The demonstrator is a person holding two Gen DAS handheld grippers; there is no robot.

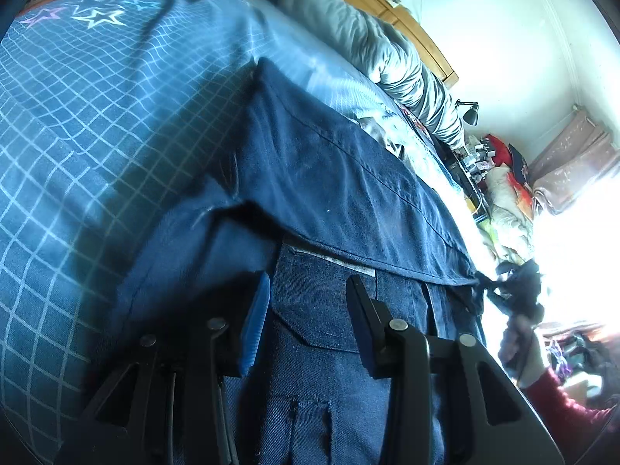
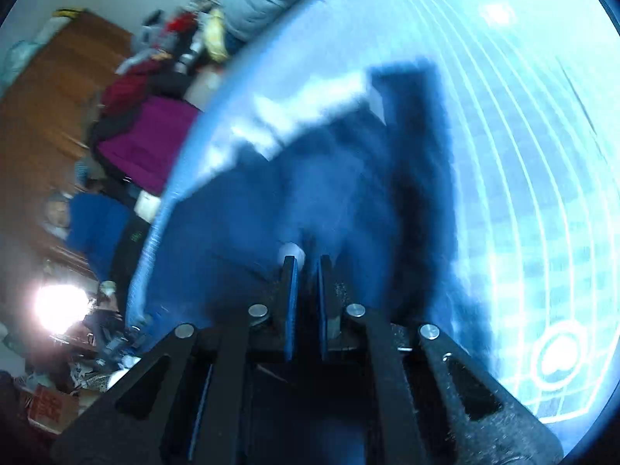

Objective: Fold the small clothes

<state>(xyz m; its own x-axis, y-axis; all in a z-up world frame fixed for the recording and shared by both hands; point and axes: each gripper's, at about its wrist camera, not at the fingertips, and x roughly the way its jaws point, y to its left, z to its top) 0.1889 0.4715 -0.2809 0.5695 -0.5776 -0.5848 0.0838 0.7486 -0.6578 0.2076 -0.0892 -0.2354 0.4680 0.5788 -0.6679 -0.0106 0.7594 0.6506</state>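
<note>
Left gripper (image 1: pixel 308 294): we see its jaws set wide apart, blue-padded fingers (image 1: pixel 254 329) hovering just over a navy garment (image 1: pixel 329 178), nothing between them. The garment looks like trousers or shorts of dark twill: a pocket flap and a belt loop lie directly under the near jaws, and a folded-over panel with a stitched hem runs across the frame beyond them.

Right gripper (image 2: pixel 308 261): jaws narrow, only a thin slit between the blue pads. The dark blue cloth (image 2: pixel 271 213) bunches right at the fingertips, apparently pinched; motion blur keeps us from being certain. A small pale round spot sits at the tip of the left finger; we cannot tell what it is.

Surface: the garment lies on a bed covered with a blue bedspread (image 1: pixel 89 124) printed with a pale grid and outlined stars at the far left. A grey quilt (image 1: pixel 372 46) is bundled along the far edge against a wooden headboard (image 1: pixel 422 38).

Room: white wall, a black desk lamp (image 1: pixel 469 110) and cluttered items to the far right, strong window glare at the right. A hand (image 1: pixel 515 345) with a red sleeve shows at the near right edge. In the right wrist view, a magenta cloth (image 2: pixel 155 143) and wooden furniture (image 2: pixel 50 116) at left.
</note>
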